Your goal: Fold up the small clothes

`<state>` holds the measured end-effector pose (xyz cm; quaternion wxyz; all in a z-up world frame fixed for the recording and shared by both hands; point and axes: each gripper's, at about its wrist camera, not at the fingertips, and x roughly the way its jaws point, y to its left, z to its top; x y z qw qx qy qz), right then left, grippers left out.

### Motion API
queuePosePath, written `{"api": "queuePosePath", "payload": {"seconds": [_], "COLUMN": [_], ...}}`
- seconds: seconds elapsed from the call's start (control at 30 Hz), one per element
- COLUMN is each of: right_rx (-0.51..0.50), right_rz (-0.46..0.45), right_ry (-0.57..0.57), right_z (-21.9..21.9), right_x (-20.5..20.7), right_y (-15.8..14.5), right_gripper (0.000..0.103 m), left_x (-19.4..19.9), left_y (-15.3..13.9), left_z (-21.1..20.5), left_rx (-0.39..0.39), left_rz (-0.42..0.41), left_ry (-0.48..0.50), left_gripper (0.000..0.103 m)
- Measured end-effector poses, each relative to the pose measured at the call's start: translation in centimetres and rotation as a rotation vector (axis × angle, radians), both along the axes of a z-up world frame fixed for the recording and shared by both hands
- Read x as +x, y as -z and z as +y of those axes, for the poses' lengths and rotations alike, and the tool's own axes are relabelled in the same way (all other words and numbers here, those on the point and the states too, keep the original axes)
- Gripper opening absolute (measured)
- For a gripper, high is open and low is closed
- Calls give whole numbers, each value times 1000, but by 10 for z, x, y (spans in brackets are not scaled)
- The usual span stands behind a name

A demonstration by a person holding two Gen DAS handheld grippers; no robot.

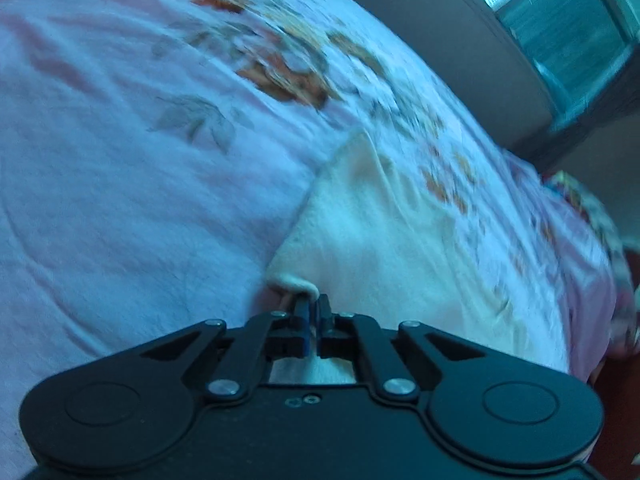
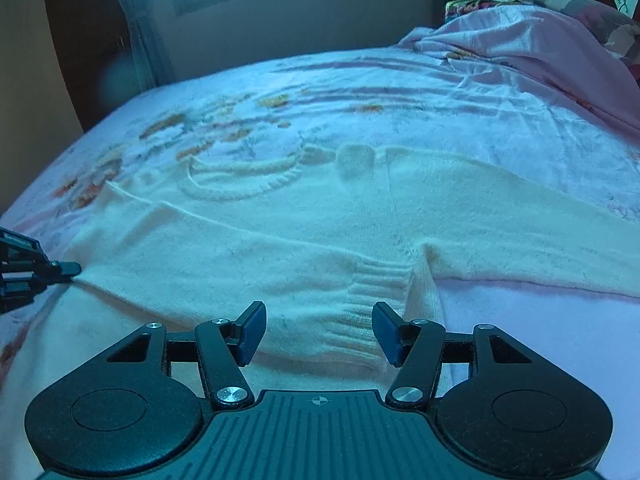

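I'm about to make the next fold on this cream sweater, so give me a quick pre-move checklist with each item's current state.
1. Left gripper shut on an edge of the cream knitted sweater: ok.
2. Right gripper open: ok.
3. Ribbed cuff between the right jaws: ok; contact cannot tell.
4. Sweater lying flat on the pink floral bedsheet: not ok, a sleeve is folded across the body with a crease.
5. Bunched pink blanket apart from the sweater: ok.
6. Left view sharp: not ok, blurred.

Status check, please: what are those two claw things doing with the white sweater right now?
Left tool shut on sweater edge. Right tool open, over ribbed cuff. Sweater spread on bed. Nothing in the way.
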<state>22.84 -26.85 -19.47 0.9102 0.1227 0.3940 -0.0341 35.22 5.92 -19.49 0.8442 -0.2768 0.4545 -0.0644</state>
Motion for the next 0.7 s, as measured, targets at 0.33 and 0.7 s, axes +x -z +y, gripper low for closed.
{"api": "queuePosePath", "payload": {"seconds": [0.33, 0.7], "right_rx": [-19, 67], "right_rz": [39, 87], "right_ry": [11, 420], "right_z": [-21, -178], "right_x": [-13, -81], "right_y": [1, -3], "right_gripper": [58, 58], "left_x": [-48, -54], "left_y": [-41, -37], "left_z": [-25, -149], "left_rx": [115, 266], "left_rz": [-51, -67], "left_ry": [102, 297], "left_gripper": [29, 34]}}
